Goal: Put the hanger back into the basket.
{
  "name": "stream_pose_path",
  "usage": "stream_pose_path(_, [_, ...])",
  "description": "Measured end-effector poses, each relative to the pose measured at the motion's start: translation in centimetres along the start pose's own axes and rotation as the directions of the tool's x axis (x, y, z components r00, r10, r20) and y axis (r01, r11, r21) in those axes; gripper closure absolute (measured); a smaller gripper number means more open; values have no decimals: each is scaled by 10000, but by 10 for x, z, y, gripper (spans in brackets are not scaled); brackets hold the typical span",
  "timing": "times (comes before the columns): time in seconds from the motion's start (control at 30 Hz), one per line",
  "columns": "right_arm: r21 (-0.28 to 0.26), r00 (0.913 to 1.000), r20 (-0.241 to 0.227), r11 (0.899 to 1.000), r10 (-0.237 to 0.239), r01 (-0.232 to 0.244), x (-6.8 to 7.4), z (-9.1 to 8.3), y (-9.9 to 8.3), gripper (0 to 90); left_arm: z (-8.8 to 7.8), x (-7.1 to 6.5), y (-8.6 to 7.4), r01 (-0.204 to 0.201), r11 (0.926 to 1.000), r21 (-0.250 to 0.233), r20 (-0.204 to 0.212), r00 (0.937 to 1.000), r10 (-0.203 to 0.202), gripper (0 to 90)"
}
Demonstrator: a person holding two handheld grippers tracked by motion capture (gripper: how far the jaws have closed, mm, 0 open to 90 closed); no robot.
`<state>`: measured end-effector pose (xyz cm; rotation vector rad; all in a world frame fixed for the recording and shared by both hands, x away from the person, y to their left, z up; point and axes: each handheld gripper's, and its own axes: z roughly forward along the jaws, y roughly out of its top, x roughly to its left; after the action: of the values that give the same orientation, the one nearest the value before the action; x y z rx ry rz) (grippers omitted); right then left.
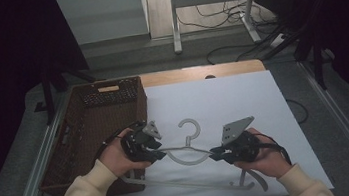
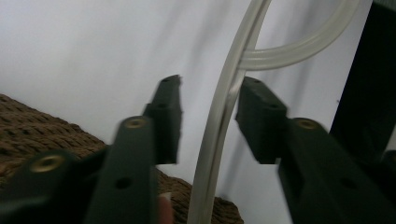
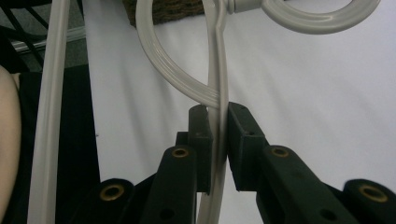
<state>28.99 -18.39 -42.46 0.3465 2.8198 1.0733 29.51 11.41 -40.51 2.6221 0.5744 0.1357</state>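
Plainly, pale grey plastic hanger (image 1: 189, 149): right tongs (image 3: 218, 140) clamp it, left tongs (image 2: 208, 119) straddle it unclenched.

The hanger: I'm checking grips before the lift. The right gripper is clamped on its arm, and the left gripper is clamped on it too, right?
Not quite. The right gripper is clamped on the hanger, but the left gripper view shows the left gripper open, with a gap beside the hanger's arm.

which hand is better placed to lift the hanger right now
Right. The right claw is already clamped on the hanger arm. The left claw straddles the other arm, with a gap at one pad, beside the basket.
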Motion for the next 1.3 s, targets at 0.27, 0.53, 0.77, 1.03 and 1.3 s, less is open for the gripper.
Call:
stream_pose_path(0.27, [-294,9999,-123,9995,118,-122,0,-1,2,799,-5,-1,1,152,9999,-38,404,9991,-150,734])
stream_pose_path(0.53, [-923,9975,155,9934,691,-674,-9,-6,-2,731,-16,-8,-2,-138,9976,-675,1144,9932,214,809])
stream_pose_path(0.77, [-1299,9951,61,9868,983,-967,-11,-5,-2,610,-23,-7,-6,17,9954,-955,1098,9939,88,815])
stream_pose_path(1.03, [-2668,9810,538,9493,1867,-1660,-20,-30,-5,403,-35,3,-18,589,9870,-1497,884,9950,-460,817])
stream_pose_path(1.3, [-3833,9489,1153,8944,2938,-2304,-35,-66,-24,345,-53,14,-33,1072,9731,-2037,557,9936,-978,817])
